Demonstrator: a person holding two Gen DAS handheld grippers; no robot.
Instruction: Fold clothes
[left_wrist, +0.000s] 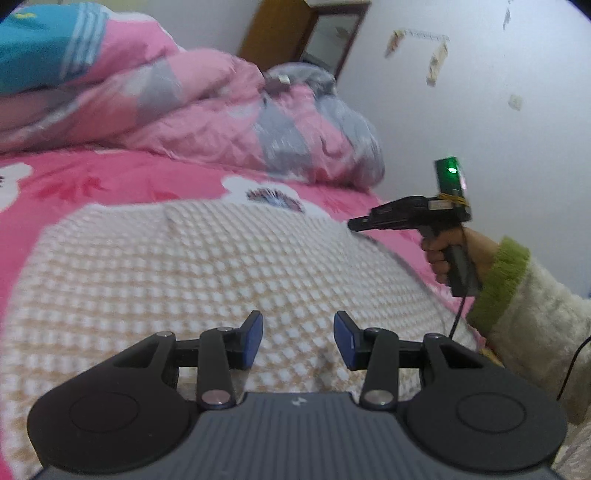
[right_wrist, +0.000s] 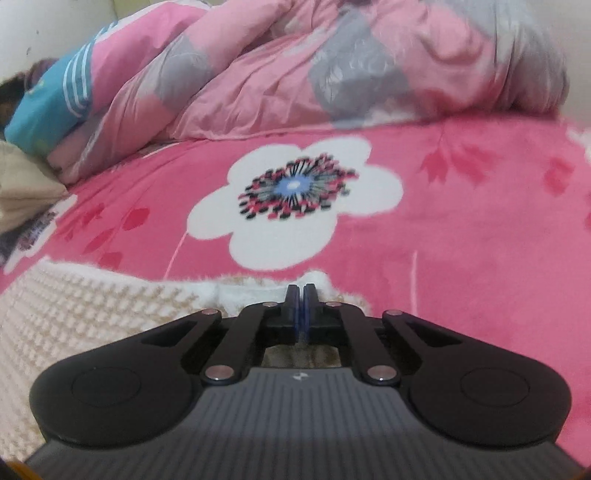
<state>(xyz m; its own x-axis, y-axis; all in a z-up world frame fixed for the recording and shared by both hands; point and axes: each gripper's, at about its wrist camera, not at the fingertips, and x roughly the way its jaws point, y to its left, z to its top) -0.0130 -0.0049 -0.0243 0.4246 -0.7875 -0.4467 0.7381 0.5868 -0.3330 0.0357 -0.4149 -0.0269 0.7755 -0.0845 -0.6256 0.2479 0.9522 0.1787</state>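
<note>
In the left wrist view, we see the left gripper (left_wrist: 298, 339) at lower centre, jaws spread apart and empty, above the cream waffle-knit garment (left_wrist: 192, 273) that fills the middle of the frame on the pink floral bedspread (left_wrist: 74, 181). At right, a hand (left_wrist: 443, 254) holds the right gripper (left_wrist: 352, 224), its tip at the garment's right edge. A pink quilt (left_wrist: 207, 110) is heaped across the upper frame.

In the right wrist view, we see the right gripper (right_wrist: 301, 295) at lower centre, jaws pressed together; whether they pinch the garment's (right_wrist: 92, 314) edge, we cannot tell. The garment occupies the lower left.
</note>
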